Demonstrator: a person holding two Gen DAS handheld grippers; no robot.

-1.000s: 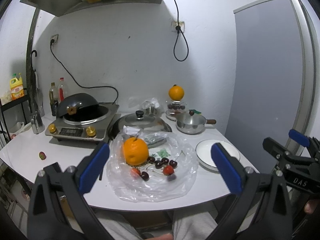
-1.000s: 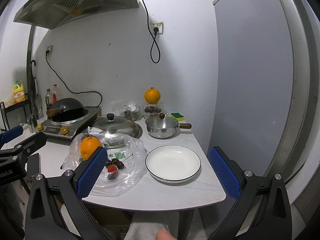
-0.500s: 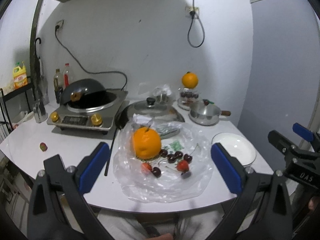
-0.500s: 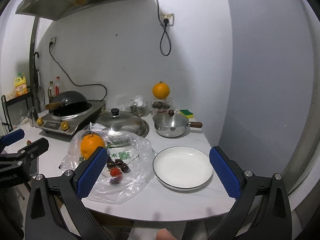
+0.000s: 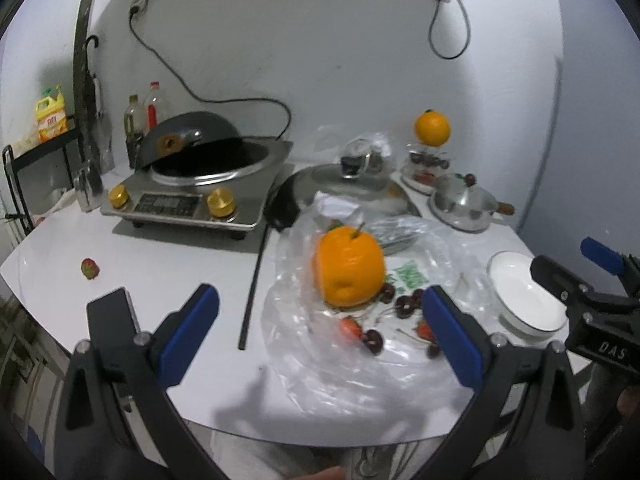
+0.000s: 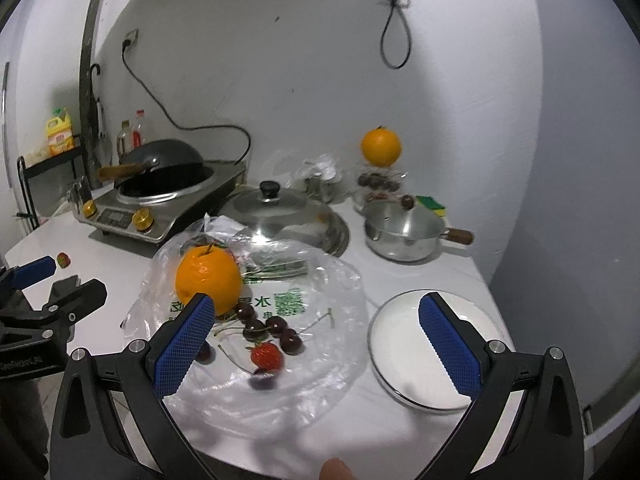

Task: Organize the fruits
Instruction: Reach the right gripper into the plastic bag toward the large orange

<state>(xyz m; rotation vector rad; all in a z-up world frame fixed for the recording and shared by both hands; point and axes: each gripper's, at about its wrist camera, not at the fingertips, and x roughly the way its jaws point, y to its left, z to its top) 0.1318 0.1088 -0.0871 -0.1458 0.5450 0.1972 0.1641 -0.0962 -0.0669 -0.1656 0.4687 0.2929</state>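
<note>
Left gripper [image 5: 320,320]: I have it hovering over the near edge of the table [image 5: 160,264], jaws spread wide, nothing between the blue pads.
Right gripper [image 6: 316,328]: also wide apart and empty, above the bag and plate; my left camera catches it only as a black frame at the far right.
Orange [image 5: 347,267]: sits upright, stem up, on the clear plastic bag [image 5: 340,376], at the bag's back left.
Cherries [image 6: 276,328]: dark cluster on the bag just in front of the orange; my right camera shows them sharply with their stems, my left blurs them.
Strawberry [image 6: 266,354]: on the bag among the cherries, near its front; in my left view I make out two red pieces there.
Plate [image 6: 404,344]: white, empty, just right of the bag; the right view shows nearly all of it, the left only part, behind the other gripper.
Stray fruit [image 5: 90,268]: small red-green piece alone on the table's left, well apart from the bag; clearer from the left.
Second orange [image 6: 381,147]: perched on a clear container of dark fruit at the back wall.
Saucepan [image 6: 404,232]: behind the plate; the green sponge [image 6: 430,204] behind it shows only in my right view.
Stove with wok [image 5: 200,176]: back left, with a pot lid [image 6: 276,208] beside it.
</note>
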